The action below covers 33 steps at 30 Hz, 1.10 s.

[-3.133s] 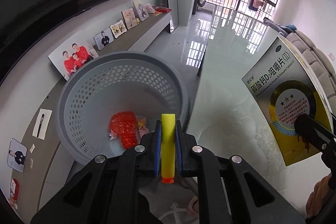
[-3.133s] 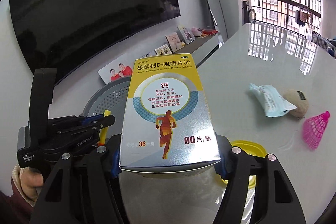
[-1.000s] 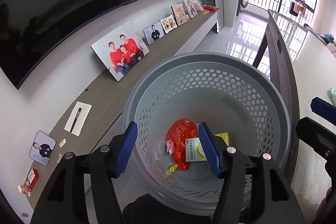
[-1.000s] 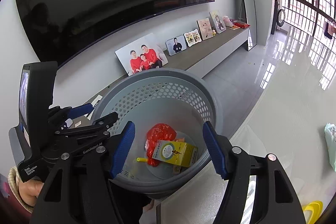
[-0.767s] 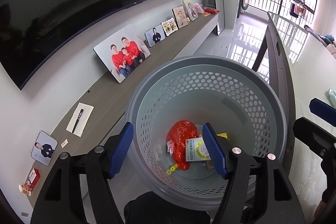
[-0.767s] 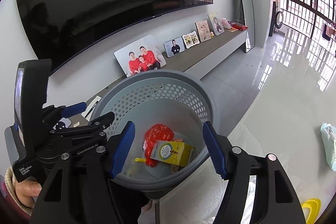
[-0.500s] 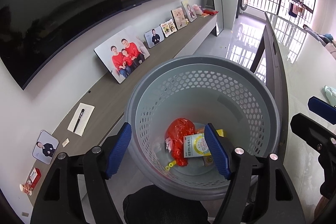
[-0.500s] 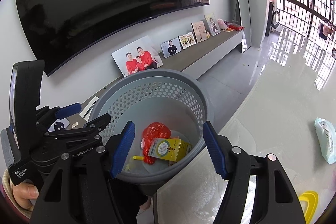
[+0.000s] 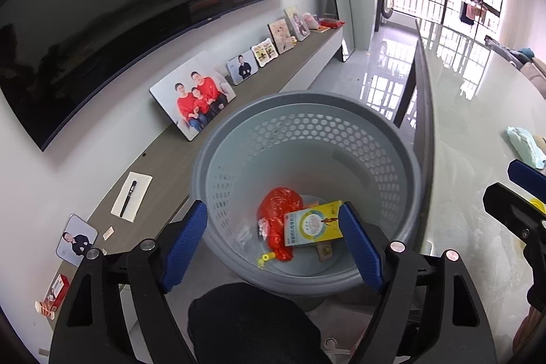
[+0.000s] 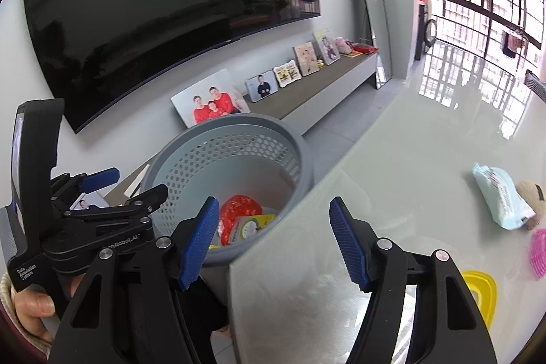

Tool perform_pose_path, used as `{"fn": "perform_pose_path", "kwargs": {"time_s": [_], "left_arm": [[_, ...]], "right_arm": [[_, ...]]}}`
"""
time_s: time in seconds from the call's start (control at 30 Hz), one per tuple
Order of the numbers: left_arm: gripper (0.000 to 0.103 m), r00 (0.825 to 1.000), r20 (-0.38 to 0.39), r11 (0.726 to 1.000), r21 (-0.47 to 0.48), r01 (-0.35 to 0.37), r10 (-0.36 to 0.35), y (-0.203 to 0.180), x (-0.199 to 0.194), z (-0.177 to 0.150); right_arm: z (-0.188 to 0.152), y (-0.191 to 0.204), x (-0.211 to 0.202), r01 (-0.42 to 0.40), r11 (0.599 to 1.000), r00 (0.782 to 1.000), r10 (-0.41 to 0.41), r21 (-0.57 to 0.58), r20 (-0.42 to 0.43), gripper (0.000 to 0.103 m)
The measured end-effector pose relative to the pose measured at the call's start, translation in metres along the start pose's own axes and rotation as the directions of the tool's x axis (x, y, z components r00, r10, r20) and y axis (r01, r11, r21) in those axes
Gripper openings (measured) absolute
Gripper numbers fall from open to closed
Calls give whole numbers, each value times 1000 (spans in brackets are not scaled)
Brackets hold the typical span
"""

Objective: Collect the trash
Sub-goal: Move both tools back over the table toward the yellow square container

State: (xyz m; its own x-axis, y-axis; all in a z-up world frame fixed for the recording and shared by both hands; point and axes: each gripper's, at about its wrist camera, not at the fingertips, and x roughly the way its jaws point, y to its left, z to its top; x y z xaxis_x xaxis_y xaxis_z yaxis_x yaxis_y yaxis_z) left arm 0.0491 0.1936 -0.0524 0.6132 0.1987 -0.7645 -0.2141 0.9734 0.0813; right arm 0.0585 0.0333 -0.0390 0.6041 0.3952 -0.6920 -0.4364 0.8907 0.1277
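Box and red bag down in bin, dropped as trash. Left gripper above, just been spreading, nothing between. Right gripper spread, bare, facing table toward wipes.

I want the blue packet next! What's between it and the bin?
Only bare glossy table between the tissue packet and the basket, seen from the right wrist.

Left hand-held gripper, seen from right wrist: white print "Data Acquisition System" on black body, "...onRobot.AI" along black arm, start hidden. Yellow box in basket: print too small to read.
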Motion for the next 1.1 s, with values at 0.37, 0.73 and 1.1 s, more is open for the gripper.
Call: {"fn": "perform_pose_path", "kwargs": {"time_s": [0.37, 0.73, 1.1], "left_arm": [[81, 995, 27, 991, 94, 96, -99, -72, -22, -3], [94, 978, 73, 961, 213, 177, -196, -155, -51, -13], [96, 970, -27, 933, 268, 240, -242, -214, -46, -40]], "right_arm": [[-25, -61, -43, 116, 987, 993, -119, 111, 26, 65], [-78, -142, -98, 248, 935, 965, -262, 254, 25, 66], [-119, -194, -137, 268, 891, 953, -301, 366, 36, 66]]}}
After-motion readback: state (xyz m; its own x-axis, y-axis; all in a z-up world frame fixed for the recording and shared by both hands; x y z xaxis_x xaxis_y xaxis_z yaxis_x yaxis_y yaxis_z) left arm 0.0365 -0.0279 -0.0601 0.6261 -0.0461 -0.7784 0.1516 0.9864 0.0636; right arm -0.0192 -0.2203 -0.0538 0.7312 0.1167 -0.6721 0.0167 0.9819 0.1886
